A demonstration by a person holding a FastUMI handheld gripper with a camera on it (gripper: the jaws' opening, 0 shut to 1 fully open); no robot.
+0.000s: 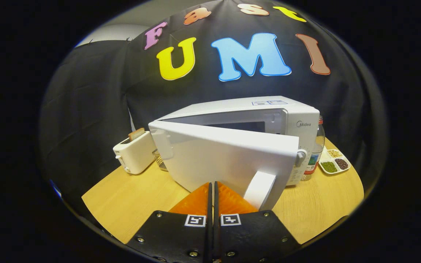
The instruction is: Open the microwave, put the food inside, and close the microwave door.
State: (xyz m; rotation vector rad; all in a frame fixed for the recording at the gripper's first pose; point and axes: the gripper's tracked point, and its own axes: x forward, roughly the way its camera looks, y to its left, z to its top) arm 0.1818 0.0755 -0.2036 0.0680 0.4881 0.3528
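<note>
A white microwave (269, 113) stands on the round wooden table (130, 201). Its door (225, 157) hangs partly open, swung out toward me, with a dark gap into the cavity showing above its top edge. The door's white handle (260, 190) sticks out at its right end. My gripper (212, 188) is shut, its two fingers pressed together with nothing between them. The fingertips sit right at the door's outer face, just left of the handle; contact cannot be told. The food is hidden from here.
A white toaster (134, 152) with a slice of bread stands left of the microwave. A clear bottle (314, 151) stands at the microwave's right side. Beyond it lies a white divided dish (334, 162) of beans. Bare tabletop lies on both sides of my fingers.
</note>
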